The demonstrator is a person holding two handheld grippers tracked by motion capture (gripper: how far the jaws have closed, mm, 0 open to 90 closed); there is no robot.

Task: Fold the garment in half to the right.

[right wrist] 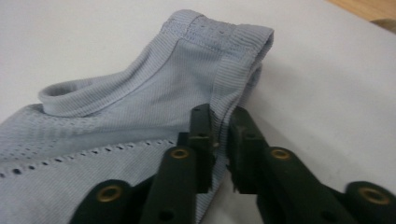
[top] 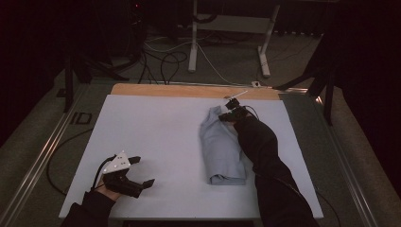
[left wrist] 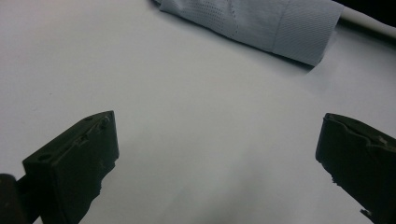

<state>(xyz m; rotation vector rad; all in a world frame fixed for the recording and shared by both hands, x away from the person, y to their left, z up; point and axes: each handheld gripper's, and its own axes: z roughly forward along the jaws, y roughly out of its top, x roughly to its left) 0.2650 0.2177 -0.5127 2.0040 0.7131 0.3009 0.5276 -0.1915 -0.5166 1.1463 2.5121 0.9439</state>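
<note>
The right gripper (right wrist: pixel 219 135) is pinching the pale blue ribbed knit garment (top: pixel 222 146), already folded lengthwise; further folding remains. The left gripper (top: pixel 142 171) is idling, jaws wide.

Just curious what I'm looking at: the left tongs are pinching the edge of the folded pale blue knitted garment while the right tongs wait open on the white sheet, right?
Sides swapped. The right tongs pinch the folded pale blue knitted garment at its edge, as the right gripper view shows; the left tongs wait open on the white sheet.
</note>
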